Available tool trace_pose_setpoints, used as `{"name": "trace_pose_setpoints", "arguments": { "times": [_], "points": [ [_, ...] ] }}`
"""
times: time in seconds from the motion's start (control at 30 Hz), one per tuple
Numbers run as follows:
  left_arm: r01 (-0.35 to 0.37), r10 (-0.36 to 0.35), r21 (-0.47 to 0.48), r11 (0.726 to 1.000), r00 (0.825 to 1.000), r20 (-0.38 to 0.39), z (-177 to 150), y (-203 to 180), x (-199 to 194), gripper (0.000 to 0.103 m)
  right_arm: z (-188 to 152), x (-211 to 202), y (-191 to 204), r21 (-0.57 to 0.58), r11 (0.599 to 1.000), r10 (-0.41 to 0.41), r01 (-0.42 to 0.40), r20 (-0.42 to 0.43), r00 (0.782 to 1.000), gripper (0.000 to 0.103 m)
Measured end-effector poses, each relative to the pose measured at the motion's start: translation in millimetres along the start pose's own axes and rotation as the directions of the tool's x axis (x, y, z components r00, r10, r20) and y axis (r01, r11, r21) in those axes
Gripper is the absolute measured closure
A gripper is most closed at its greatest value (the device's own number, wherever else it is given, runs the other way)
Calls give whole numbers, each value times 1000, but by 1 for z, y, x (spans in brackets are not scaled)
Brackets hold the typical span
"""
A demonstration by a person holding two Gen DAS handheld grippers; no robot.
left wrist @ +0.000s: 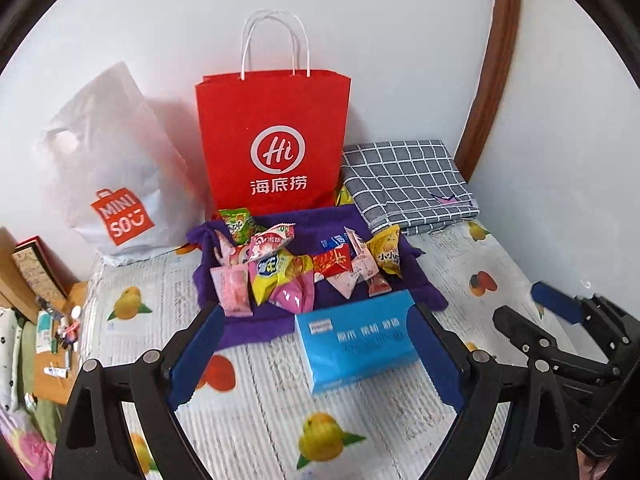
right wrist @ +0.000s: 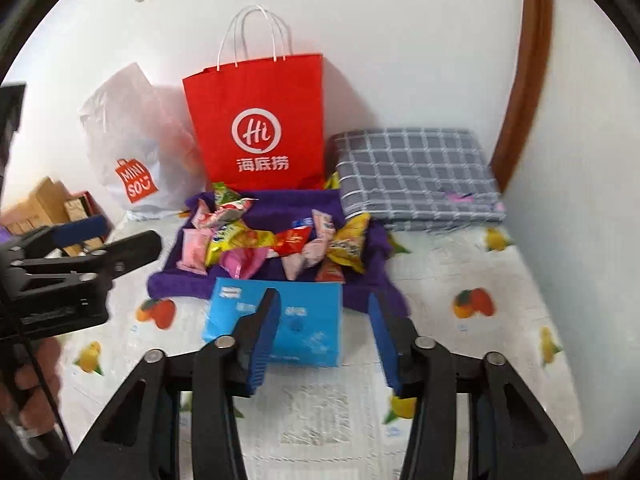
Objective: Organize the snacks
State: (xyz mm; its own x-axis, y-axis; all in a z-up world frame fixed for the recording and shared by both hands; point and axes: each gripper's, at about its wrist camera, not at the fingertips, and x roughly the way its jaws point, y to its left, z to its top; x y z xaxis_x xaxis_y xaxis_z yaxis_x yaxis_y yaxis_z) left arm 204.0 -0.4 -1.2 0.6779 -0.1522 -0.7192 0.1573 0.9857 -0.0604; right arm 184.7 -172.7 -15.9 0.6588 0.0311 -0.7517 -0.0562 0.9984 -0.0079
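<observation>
Fruit-print bedsheet point(left wrist: 140, 344) against a white wall. Snack packets point(left wrist: 296, 268) heaped on a purple towel point(left wrist: 256, 328), in front of an upright red paper bag point(left wrist: 276, 140). Blue box point(left wrist: 356, 344) lies just in front of the heap. Left gripper point(left wrist: 316, 352) jaws wide apart, empty. Right gripper point(right wrist: 324, 336) jaws parted, empty. Snacks lie beyond both sets of fingertips, untouched.

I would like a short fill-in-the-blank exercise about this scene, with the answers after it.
1. The snack packets lie on a ____ cloth.
2. The upright paper bag with white handles is ____.
3. The blue box lies ____ the camera than the snacks.
4. The folded checked fabric is grey and ____.

Answers: purple; red; nearer; white
</observation>
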Motion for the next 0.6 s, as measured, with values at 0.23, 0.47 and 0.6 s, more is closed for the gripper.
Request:
{"name": "trace_pose_setpoints", "arguments": {
  "times": [0.23, 0.47, 0.6],
  "points": [
    [-78, 78, -8, 997, 995, 55, -23, -8, -28, 9, -21, -33, -7, 20, 999, 26, -27, 50, 998, 30],
    [-90, 93, -40, 995, 993, 76, -41, -8, -48, 7, -35, -58, -12, 33, 999, 1, -4, 86, 996, 15],
    [-96, 100, -52, 994, 992, 74, -49, -9, -54, 7, -42, -70, -17, 51, 999, -6, 1, 100, 995, 14]
  ]
}}
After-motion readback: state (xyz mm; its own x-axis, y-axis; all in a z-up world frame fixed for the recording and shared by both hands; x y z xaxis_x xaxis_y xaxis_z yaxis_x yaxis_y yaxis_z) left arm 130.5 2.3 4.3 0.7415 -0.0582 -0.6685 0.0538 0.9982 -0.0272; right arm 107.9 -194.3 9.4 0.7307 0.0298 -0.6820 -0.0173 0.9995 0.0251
